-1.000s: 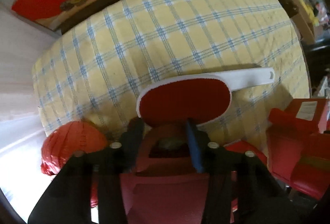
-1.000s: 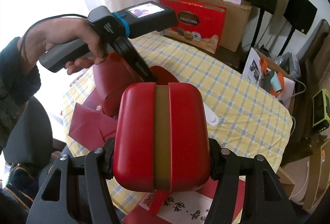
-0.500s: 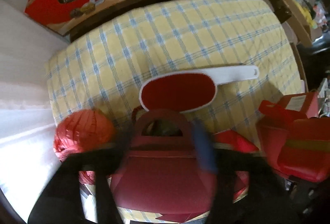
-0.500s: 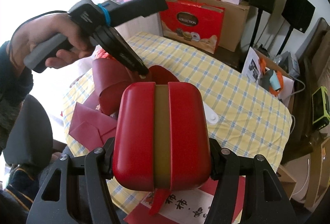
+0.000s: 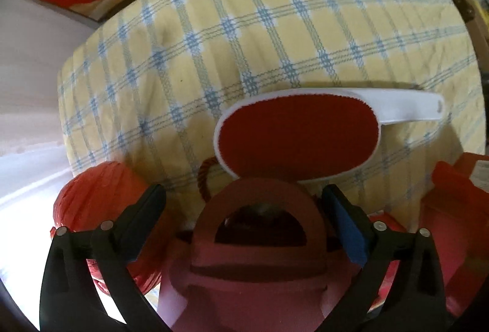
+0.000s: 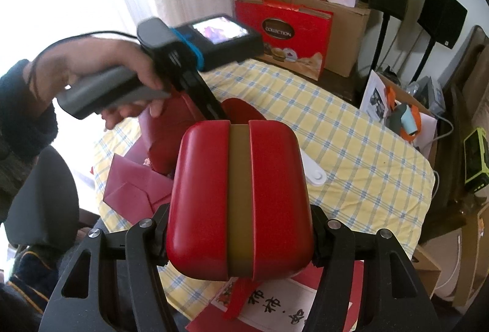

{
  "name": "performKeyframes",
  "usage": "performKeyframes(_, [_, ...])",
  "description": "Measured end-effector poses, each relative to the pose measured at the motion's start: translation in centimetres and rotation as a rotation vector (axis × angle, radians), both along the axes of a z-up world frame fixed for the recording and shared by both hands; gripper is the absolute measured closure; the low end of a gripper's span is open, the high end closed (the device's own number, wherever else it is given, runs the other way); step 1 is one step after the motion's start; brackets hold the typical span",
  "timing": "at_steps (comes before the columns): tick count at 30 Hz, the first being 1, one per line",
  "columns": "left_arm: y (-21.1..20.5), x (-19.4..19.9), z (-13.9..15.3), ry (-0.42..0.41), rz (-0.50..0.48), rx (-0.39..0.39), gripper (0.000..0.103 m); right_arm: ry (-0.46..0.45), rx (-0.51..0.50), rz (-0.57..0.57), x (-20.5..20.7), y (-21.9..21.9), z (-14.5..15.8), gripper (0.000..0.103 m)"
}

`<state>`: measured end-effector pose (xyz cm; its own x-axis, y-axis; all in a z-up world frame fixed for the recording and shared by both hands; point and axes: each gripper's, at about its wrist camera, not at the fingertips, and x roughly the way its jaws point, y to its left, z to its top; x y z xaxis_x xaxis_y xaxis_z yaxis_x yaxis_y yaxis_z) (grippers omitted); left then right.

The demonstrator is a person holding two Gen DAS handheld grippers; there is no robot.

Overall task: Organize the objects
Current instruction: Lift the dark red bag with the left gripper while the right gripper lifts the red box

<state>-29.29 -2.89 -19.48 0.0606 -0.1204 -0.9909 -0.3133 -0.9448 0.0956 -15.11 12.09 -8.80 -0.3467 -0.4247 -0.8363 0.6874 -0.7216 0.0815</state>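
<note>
My right gripper (image 6: 240, 235) is shut on a red box with a gold band (image 6: 240, 200) and holds it above the table's near edge. My left gripper (image 5: 244, 209) is open; its fingers stand either side of the arched handle of a dark red bag (image 5: 259, 243), apart from it. In the right wrist view the left gripper (image 6: 220, 113) reaches down at that bag (image 6: 166, 136). A lint brush with a red pad and white handle (image 5: 299, 139) lies on the yellow checked tablecloth (image 5: 244, 35) just past the bag.
A red paper lantern (image 5: 101, 209) sits left of the bag. Red envelopes (image 6: 137, 188) and red paper with black characters (image 6: 275, 306) lie at the table's near edge. A red "Collection" gift box (image 6: 290, 38), cardboard boxes and speaker stands stand beyond the table.
My left gripper pulled back, then came down close over the bag handle again, and its jaws now stand wider apart. The right gripper has held still with the red box.
</note>
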Motion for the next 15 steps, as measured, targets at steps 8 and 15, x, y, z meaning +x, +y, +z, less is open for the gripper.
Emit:
performKeyframes(8, [1.4,1.7,2.4,0.050,-0.041,0.034,0.041,0.003,0.002,-0.003,0.2,-0.1,0.1,0.039])
performKeyframes(15, [0.4,3.5,8.7,0.211,-0.011,0.161,0.041,0.015,-0.004,-0.015,0.9,0.0,0.5,0.039])
